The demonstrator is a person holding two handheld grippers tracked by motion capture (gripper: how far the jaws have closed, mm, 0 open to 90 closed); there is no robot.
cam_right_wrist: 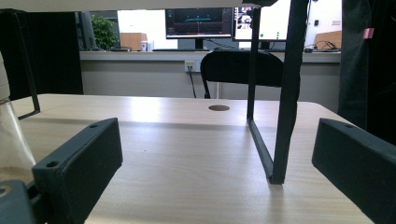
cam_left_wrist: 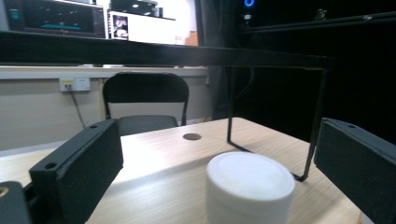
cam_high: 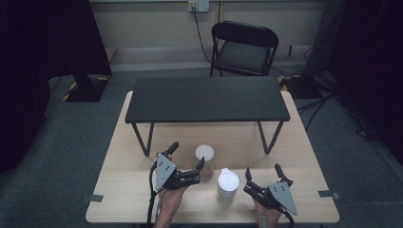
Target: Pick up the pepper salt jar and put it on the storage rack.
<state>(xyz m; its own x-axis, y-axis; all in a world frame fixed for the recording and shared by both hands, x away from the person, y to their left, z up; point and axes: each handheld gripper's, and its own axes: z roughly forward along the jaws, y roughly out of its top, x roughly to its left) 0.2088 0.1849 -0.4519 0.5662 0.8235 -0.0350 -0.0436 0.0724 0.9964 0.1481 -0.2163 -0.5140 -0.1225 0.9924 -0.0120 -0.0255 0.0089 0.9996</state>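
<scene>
Light wood table [cam_high: 119, 190] on grey carpet, a black low shelf [cam_high: 206, 99] standing across its far half, and a black folding chair [cam_high: 243, 47] behind against the wall.

Two white containers sit at the near edge. The left gripper [cam_high: 186, 160] is spread wide around the white cup [cam_high: 205, 154], jaws on either side and not touching it; in the left gripper view the cup [cam_left_wrist: 250, 186] sits between the jaws, off-centre toward the right one. The right gripper [cam_high: 263, 172] is also wide open and holds nothing. The white-capped bottle [cam_high: 227, 186] stands just to its left, between the two hands; in the right gripper view it is only a clear sliver [cam_right_wrist: 11, 135] at the left edge.

Risks:
- Cup off-centre means the right jaw probably lands first and shoves or tips it instead of clamping it.
- Cup looks light; too hard a squeeze could crush it or pop it out.
- Cup and bottle stand near each other, so swinging either gripper sideways could knock the bottle over.

Obstructions: the shelf leg [cam_right_wrist: 275, 116] is straight ahead of the right gripper, and the shelf top hangs low over the table, so headroom forward is tight.
</scene>
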